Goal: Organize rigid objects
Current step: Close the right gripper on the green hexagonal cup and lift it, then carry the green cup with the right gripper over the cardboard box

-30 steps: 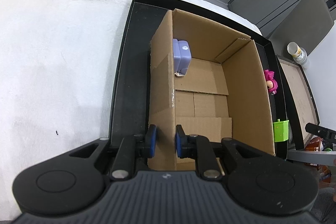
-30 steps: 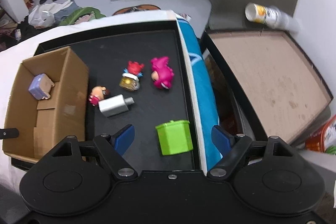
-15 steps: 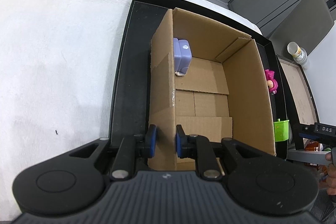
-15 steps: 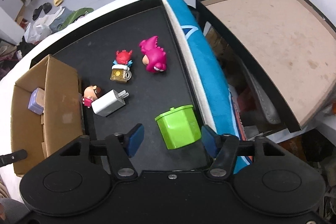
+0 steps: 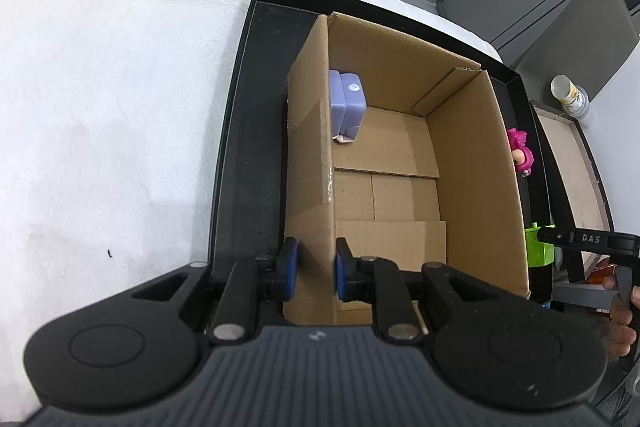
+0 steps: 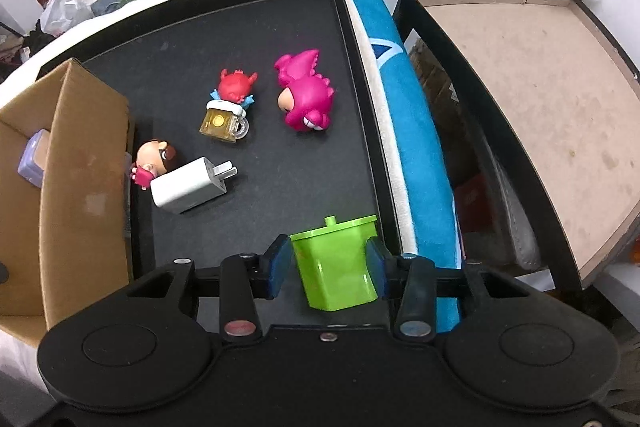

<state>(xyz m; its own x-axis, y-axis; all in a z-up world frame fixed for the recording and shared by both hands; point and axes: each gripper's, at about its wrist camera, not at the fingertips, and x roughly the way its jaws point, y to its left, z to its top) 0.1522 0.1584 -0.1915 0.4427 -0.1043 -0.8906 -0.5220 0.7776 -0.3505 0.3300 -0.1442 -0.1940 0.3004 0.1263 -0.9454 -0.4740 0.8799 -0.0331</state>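
Here right hand-held gripper brackets green bin, pads flanking

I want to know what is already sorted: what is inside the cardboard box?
Inside the cardboard box only one thing shows: a small purple object standing against the left wall. The rest of the visible floor is bare cardboard. The near corners are hidden by the left hand-held gripper.

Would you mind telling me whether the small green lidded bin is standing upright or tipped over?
Upright: the small green lidded bin stands on the black tray, lid knob on top, between the right gripper fingers.
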